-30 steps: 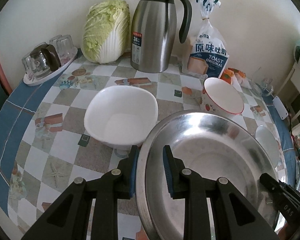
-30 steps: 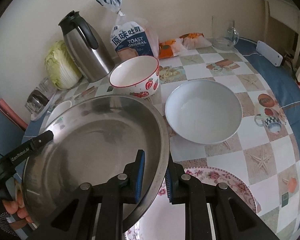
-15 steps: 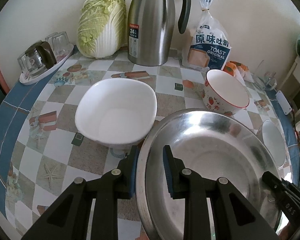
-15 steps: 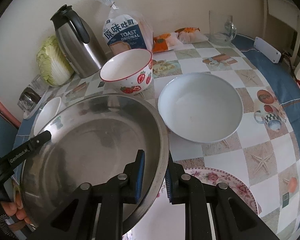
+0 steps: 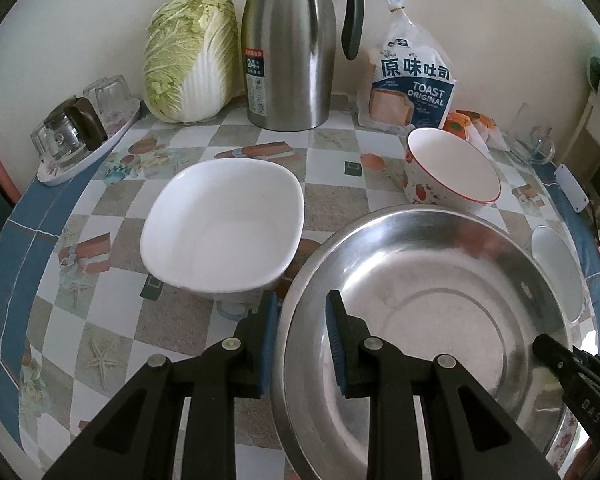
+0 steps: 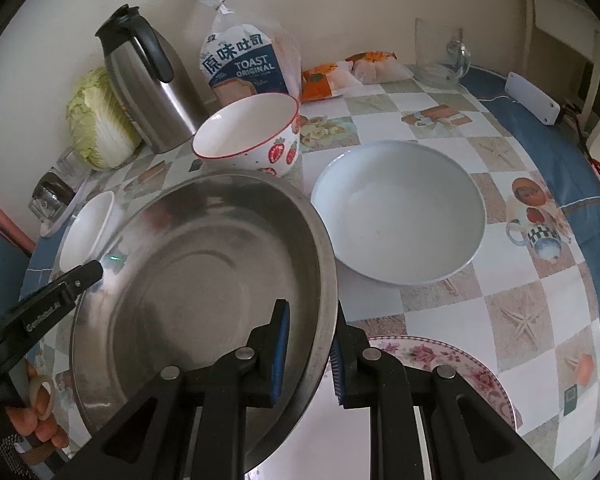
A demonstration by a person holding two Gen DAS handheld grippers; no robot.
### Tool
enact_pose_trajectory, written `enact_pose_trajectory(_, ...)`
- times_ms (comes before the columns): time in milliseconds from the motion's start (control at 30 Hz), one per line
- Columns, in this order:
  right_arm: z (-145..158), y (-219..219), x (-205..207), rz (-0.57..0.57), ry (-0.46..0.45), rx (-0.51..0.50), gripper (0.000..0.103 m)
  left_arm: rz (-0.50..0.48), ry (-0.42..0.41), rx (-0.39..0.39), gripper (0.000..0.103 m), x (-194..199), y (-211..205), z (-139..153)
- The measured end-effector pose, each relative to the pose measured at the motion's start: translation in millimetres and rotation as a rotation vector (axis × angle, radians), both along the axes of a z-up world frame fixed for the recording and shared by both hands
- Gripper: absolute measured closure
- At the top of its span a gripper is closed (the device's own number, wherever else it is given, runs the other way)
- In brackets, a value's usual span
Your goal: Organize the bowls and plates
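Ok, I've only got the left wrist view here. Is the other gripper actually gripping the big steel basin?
Observer: Yes. The right gripper has its fingers clamped on the rim of the round stainless steel basin, one inside and one outside.
Operator: What's underneath on that side?
Observer: A white plate with pink flowers lies on the table just below that gripper.
Operator: And the white sliver at my right edge?
Observer: That's a wide round white bowl, and it's empty.
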State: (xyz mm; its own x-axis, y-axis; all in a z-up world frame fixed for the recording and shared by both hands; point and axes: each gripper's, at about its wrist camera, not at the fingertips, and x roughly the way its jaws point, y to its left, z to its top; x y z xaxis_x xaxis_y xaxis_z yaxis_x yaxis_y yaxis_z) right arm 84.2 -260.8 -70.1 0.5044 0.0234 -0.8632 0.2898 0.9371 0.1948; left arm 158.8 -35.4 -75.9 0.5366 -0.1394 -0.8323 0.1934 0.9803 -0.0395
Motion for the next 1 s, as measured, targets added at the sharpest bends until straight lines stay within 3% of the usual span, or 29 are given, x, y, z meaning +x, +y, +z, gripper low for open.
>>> enact_pose_trajectory(300,-6.1,-0.6,3.4,-0.002,0.014,-0.003,0.083,0.006,0.008,-0.008,0.078,0.6,2.4,2.0)
enact_pose_trajectory(500,-8.0,1.2,6.3,0.004,0.014,-0.012,0.083,0.063,0.057,-0.018,0.077,5.5,14.3,-3.1)
enact_pose_trajectory(600,-10.0,2.4,7.7,0.002,0.019,-0.013,0.083,0.091,0.092,-0.053,0.073,7.2,21.8,-7.9)
enact_pose_trajectory(800,-12.2,4.3,11.6,0.001,0.018,-0.018,0.083,0.059,0.136,-0.069,0.073,6.5,16.6,-15.6)
enact_pose_trajectory(1000,-13.1,3.8,14.5,-0.002,0.012,-0.016,0.083,0.028,0.109,-0.051,0.073,5.0,10.7,-14.2)
